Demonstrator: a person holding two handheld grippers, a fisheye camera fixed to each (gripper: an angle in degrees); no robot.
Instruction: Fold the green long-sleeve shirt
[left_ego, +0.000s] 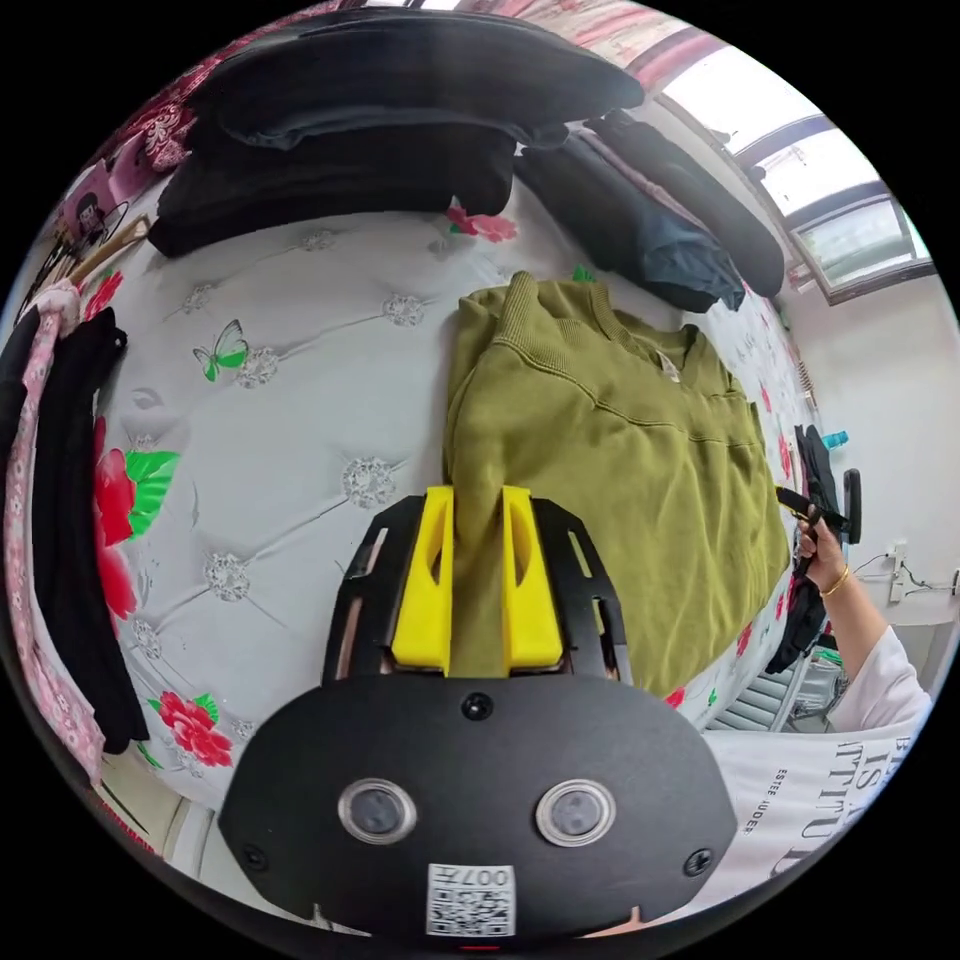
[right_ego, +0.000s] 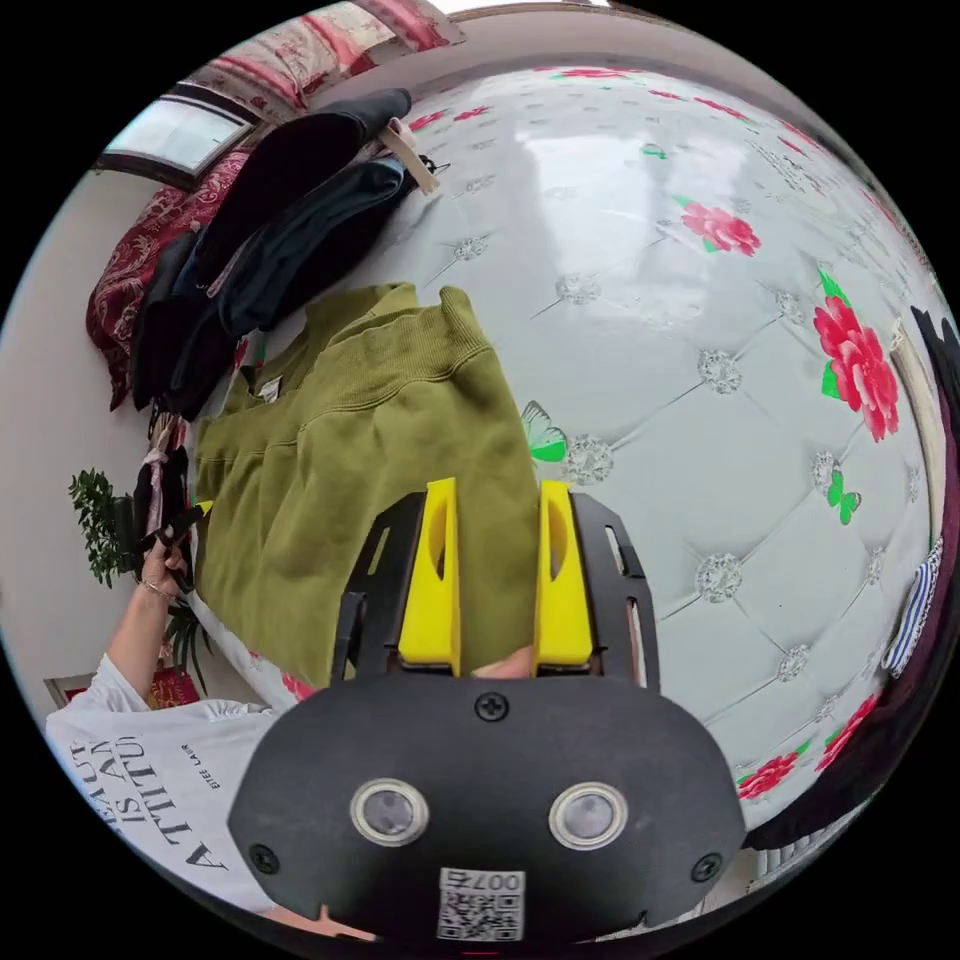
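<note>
Green shirt (left_ego: 610, 440) lies on the floral bedspread (left_ego: 300, 420), both grippers' jaws pinching its edge; dark clothes (left_ego: 380, 120) piled beyond.

Right gripper (right_ego: 495, 570) clamps green shirt (right_ego: 350, 470) edge — on floral mattress (right_ego: 700, 400).

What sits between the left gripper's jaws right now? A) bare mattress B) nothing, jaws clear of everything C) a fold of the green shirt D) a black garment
C: in the left gripper view, the left gripper has both yellow jaws pressed on a raised fold of the green shirt.
</note>
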